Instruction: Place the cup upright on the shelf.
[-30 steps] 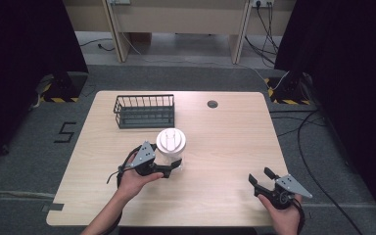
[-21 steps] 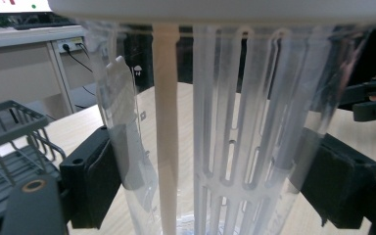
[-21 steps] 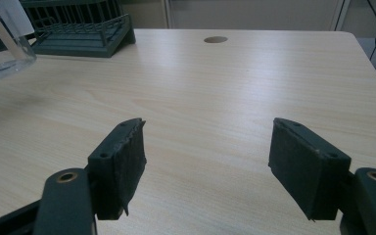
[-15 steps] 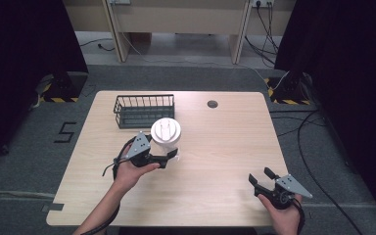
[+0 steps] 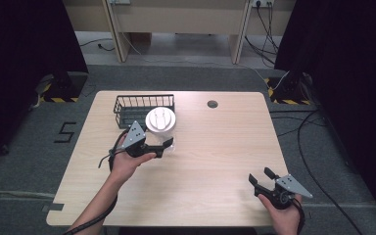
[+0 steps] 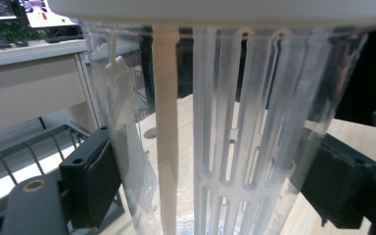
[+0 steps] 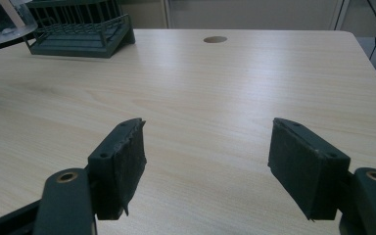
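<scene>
- The left gripper (image 5: 165,147) pinches a clear plastic jug (image 5: 161,122) with a white lid, one jaw pressed on each side of it.
- The jug is upright, just in front of the wire basket (image 5: 127,105) near the table's (image 5: 215,161) far left corner.
- The right gripper (image 5: 260,177) sits at the near right edge, jaws spread and holding nothing.

Clear cup (image 6: 215,122) cut off at top and bottom (left gripper view)
</scene>
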A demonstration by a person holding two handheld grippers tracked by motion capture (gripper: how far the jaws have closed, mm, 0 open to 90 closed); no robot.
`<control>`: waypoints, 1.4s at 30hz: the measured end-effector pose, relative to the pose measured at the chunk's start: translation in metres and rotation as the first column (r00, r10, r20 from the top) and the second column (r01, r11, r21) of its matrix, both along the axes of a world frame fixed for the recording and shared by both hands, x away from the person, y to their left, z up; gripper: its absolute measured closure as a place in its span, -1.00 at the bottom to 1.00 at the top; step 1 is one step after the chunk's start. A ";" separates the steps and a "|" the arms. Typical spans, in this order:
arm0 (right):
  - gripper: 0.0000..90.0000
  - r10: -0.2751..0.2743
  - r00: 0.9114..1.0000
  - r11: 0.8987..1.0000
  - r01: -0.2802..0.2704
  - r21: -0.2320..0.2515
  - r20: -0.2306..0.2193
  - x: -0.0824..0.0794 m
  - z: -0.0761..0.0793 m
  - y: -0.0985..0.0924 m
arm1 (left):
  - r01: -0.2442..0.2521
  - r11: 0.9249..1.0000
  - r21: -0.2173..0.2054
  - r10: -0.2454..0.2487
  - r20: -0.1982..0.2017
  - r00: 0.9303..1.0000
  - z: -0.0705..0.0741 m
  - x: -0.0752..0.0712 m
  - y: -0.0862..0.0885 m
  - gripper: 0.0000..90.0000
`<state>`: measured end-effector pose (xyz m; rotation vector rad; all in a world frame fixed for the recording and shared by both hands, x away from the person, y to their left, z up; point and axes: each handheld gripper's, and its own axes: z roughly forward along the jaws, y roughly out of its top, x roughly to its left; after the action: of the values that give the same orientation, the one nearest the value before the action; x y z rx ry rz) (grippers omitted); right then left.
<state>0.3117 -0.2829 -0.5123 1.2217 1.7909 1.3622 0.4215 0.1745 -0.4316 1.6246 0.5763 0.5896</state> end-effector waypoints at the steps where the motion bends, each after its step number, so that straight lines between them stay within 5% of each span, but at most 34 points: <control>1: -0.33 0.000 1.000 1.000 0.000 0.000 0.000 0.000 0.000 0.000 | -0.006 1.000 -0.004 0.006 0.001 1.000 0.002 0.002 0.001 -0.62; 42: -0.32 -0.003 1.000 1.000 0.003 0.008 -0.008 0.000 0.000 -0.001 | -0.109 0.994 -0.011 0.109 0.006 0.994 0.027 0.042 0.020 -0.62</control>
<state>0.3120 -0.2836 -0.5122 1.2346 1.7902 1.3660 0.4636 0.1942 -0.4049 1.5879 0.6659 0.6710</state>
